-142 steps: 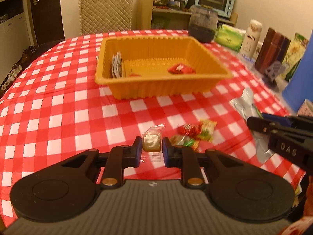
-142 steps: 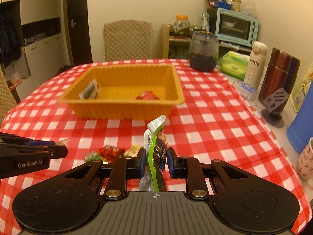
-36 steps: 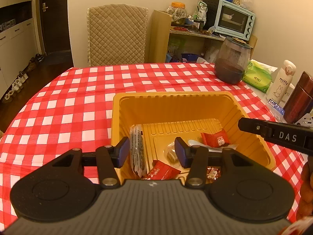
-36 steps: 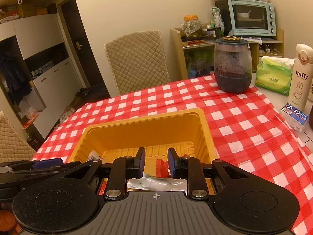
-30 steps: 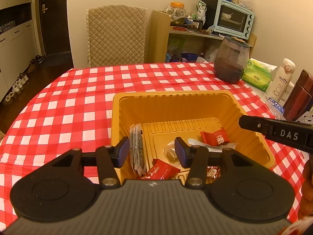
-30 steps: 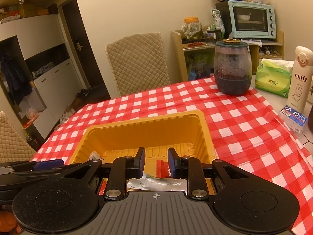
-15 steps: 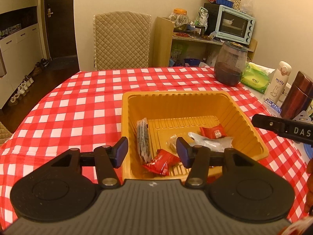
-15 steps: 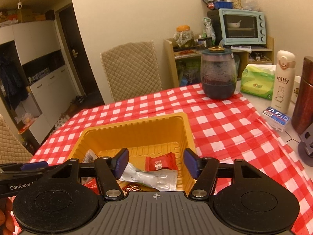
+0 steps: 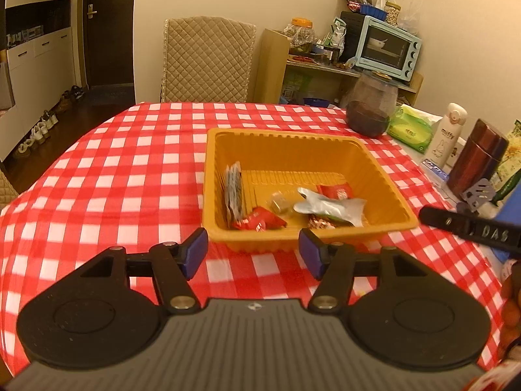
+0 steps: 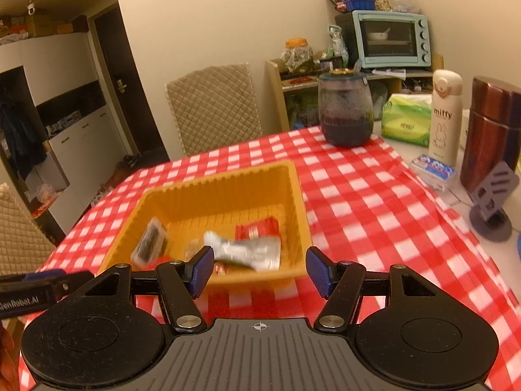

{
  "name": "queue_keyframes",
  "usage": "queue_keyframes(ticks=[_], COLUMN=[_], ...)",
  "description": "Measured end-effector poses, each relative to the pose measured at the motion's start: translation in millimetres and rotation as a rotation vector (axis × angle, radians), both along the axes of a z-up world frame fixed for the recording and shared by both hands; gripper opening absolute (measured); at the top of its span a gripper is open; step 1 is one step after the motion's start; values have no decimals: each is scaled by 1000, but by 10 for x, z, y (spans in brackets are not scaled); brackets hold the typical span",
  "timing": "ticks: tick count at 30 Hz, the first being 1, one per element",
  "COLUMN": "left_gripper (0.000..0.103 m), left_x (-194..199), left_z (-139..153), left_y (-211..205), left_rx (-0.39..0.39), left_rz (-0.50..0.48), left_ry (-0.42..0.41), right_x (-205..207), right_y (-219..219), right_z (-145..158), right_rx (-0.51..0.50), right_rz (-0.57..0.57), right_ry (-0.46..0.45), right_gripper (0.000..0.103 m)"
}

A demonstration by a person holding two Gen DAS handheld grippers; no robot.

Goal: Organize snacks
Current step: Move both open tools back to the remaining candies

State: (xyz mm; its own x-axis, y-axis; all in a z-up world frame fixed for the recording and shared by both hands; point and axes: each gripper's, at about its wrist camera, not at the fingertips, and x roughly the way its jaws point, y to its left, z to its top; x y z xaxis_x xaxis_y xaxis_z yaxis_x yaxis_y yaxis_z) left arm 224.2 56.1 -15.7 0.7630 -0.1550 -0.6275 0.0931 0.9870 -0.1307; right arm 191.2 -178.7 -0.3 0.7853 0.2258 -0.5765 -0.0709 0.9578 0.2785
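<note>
An orange tray (image 9: 384, 176) (image 10: 298, 195) stands on the red checked tablecloth and holds several snacks. Among them are a silver packet (image 9: 329, 207) (image 10: 250, 252), a red packet (image 9: 335, 191) (image 10: 257, 228), another red wrapper (image 9: 259, 221) and a dark packet (image 9: 233, 190) (image 10: 149, 242) leaning on the left wall. My left gripper (image 9: 254, 254) hangs just before the tray's near wall, its jaws opening with nothing between them. Beside it, my right gripper (image 10: 259, 272) is open and empty at the tray's near rim. The right gripper's finger (image 9: 469, 226) shows at the left view's right edge.
A dark glass jar (image 9: 371, 110) (image 10: 345, 110), green tissue pack (image 9: 410, 128), white flask (image 10: 446, 117) and brown metal flask (image 10: 491, 133) line the table's right side. A grey stand (image 10: 491, 195) sits near the right edge. A quilted chair (image 9: 206, 62) is behind the table.
Both grippers have pulled back from over the tray toward the near side. The right jaws opened and let the silver packet drop into the tray; the left jaws widened.
</note>
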Motion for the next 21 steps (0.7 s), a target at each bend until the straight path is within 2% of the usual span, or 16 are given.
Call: queue_keyframes(ticks=[6, 13, 21], left_gripper=[62, 63, 59], left_x=[-257, -442, -486], left_z=[-42, -278, -508], left_y=[-87, -293, -477], left_rx=[-10, 30, 51], left_rz=[-9, -59, -140], left_ry=[9, 60, 94], right_x=[-281, -521, -575], right_y=[-61, -195, -290], right_z=[-179, -377, -519], right_rx=[-1, 7, 18], right_rz=[-10, -44, -66], right_ry=[50, 101, 143], right_gripper=[63, 63, 63])
